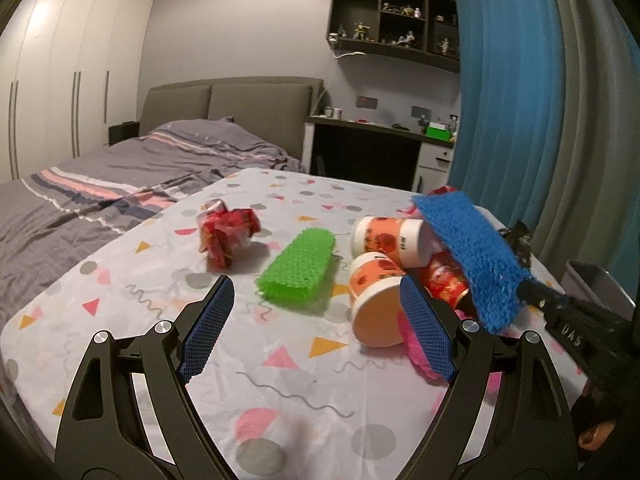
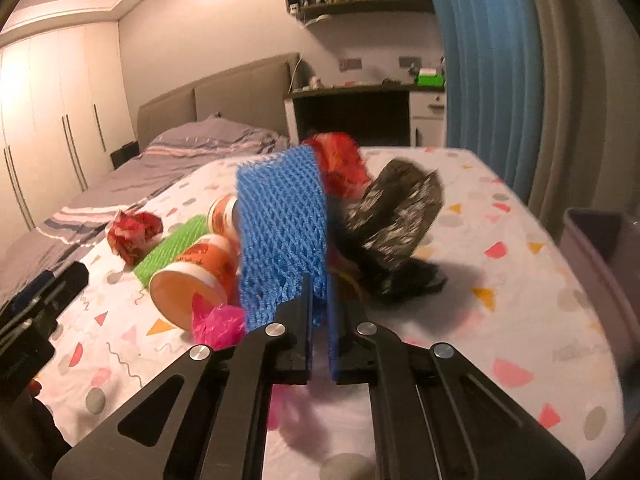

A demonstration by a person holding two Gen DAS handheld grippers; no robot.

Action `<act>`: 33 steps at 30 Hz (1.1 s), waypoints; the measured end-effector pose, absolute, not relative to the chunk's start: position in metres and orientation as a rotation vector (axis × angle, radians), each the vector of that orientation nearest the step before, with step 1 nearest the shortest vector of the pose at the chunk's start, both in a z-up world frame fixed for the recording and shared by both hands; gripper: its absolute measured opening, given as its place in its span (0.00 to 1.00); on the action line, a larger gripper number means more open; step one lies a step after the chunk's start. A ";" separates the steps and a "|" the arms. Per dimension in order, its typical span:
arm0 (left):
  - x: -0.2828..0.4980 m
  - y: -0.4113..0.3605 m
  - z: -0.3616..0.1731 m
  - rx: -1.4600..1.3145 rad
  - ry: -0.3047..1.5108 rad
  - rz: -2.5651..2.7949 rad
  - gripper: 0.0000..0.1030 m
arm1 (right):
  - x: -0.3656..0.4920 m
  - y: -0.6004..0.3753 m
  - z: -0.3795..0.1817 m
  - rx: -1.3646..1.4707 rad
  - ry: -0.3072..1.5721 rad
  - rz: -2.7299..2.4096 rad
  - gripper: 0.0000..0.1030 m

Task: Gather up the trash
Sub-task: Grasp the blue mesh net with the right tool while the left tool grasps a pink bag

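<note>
Your right gripper (image 2: 319,308) has its fingers pressed together on the lower edge of the blue foam net (image 2: 282,236), which stands up straight ahead of the fingertips, lifted off the table. Just beyond and to the right of the net lies a crumpled black wrapper (image 2: 394,216), with a red crumpled wrapper (image 2: 340,160) behind the net's top edge. Low to the left of your right fingers sit two orange paper cups (image 2: 192,276) on their sides, a scrap of pink plastic (image 2: 218,324) touching the nearer cup's mouth, then a green foam net (image 2: 172,250) and another red wrapper ball (image 2: 134,236) farther left.

Your left gripper (image 1: 316,316) is spread wide and holds nothing; it hovers over the table with the green foam net ahead between its fingers and the nearer cup (image 1: 374,304) just beside its right pad.

All of it rests on a table cloth (image 1: 280,360) printed with triangles, dots and squiggles. A grey bin (image 2: 604,248) stands off the table's right edge. Beyond the table are a bed (image 1: 120,176) with striped grey bedding, white wardrobes (image 1: 60,80), a desk (image 1: 380,140), dark wall shelves of figurines (image 1: 396,20), and a blue curtain (image 1: 508,80).
</note>
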State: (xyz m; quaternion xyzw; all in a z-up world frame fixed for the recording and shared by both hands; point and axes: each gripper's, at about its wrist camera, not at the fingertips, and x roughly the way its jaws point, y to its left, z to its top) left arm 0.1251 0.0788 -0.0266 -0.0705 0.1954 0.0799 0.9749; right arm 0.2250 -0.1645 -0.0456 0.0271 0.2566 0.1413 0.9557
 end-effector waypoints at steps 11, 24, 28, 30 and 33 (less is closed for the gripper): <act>0.134 0.038 -0.034 -0.094 0.435 0.006 0.81 | 0.193 -0.204 -0.024 0.073 0.398 0.176 0.06; 0.192 0.007 -0.063 -0.056 0.714 -0.145 0.53 | 0.182 -0.221 -0.020 0.092 0.376 0.164 0.06; 0.194 0.009 -0.068 -0.071 0.740 -0.171 0.31 | 0.178 -0.225 -0.020 0.097 0.374 0.161 0.06; 0.194 0.009 -0.068 -0.073 0.740 -0.176 0.26 | 0.176 -0.224 -0.020 0.096 0.372 0.159 0.06; 0.189 0.009 -0.065 -0.070 0.719 -0.174 0.23 | 0.173 -0.225 -0.019 0.094 0.369 0.158 0.06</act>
